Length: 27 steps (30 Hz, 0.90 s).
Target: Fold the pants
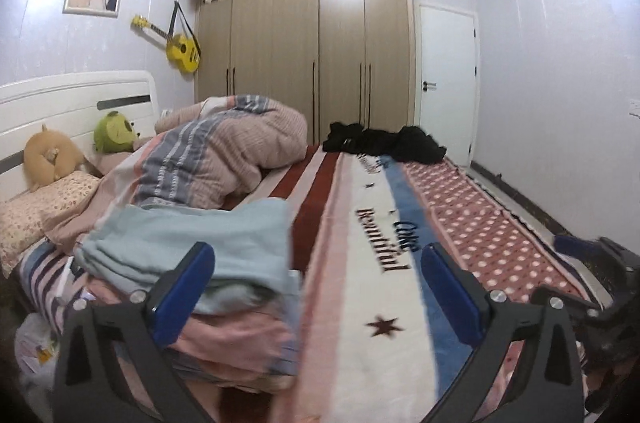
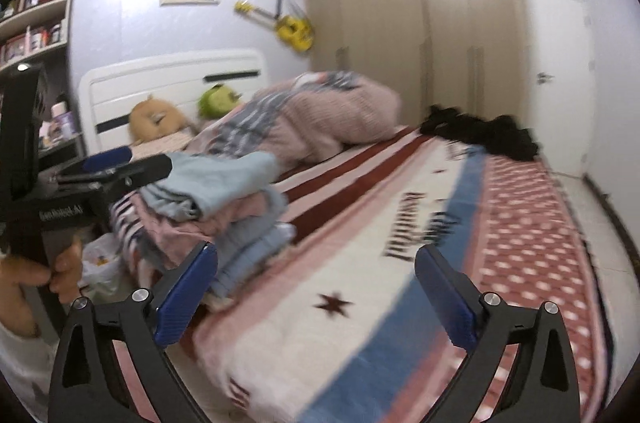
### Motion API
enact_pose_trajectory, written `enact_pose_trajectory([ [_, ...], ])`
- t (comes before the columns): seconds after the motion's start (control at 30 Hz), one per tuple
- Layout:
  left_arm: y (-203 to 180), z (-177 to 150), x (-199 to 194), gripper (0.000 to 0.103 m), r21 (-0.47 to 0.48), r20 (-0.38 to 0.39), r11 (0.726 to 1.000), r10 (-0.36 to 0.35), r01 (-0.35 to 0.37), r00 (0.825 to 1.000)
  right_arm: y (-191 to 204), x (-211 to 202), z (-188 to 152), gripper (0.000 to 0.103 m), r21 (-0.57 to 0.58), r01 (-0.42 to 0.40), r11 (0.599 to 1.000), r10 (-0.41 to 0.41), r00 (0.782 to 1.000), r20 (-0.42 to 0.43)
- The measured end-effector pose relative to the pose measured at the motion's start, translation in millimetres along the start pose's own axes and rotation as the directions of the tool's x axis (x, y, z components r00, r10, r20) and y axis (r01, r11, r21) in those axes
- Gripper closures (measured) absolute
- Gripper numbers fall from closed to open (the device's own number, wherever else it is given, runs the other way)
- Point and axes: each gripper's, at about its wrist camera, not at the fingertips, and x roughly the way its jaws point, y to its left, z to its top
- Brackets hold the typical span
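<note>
A crumpled pile of black pants (image 1: 384, 141) lies at the far end of the bed, in front of the wardrobe; it also shows in the right wrist view (image 2: 484, 131). My left gripper (image 1: 318, 271) is open and empty above the near part of the bed, next to a stack of folded clothes (image 1: 192, 263). My right gripper (image 2: 316, 277) is open and empty, to the right of the same stack (image 2: 216, 207). The left gripper (image 2: 120, 163) shows at the left of the right wrist view, held in a hand.
A striped blanket (image 1: 360, 263) covers the bed. A bunched pink duvet (image 1: 224, 151) lies mid-bed. Plush toys (image 1: 114, 135) and a pillow (image 1: 44, 203) are by the headboard. A wardrobe (image 1: 312, 43) and a white door (image 1: 446, 79) stand behind. Shelves (image 2: 36, 23) are at the left.
</note>
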Motion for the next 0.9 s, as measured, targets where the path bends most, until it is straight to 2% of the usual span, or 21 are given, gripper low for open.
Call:
enact_pose_trajectory([
  [0.1,-26,-7,-1,0.001,-0.013,0.015,0.999,-0.05,0.051,0.999,-16,-35,-10,0.001,-0.007,0.078,0.997,-0.077,0.996,0.048],
  [0.17,-39,-9,0,0.001,-0.01,0.02,0.998,-0.059,0.059,0.998,-25,-54,-16,0.001,-0.01,0.137,0.99,-0.136,0.988,0.072],
  [0.37,-71,-11,2,0.001,0.013,0.022,0.995,-0.098,0.098,0.995,-49,-88,-26,0.001,0.011,0.217,0.976,-0.217,0.97,0.107],
  [0.63,-90,-14,-1,0.001,0.043,0.02,0.993,-0.114,0.113,0.993,-62,-109,-32,0.001,0.047,0.241,0.969,-0.245,0.961,0.125],
  [0.9,-91,-15,-1,0.001,0.027,0.025,0.993,-0.118,0.117,0.993,-60,-117,-29,0.001,0.044,0.254,0.966,-0.258,0.955,0.147],
])
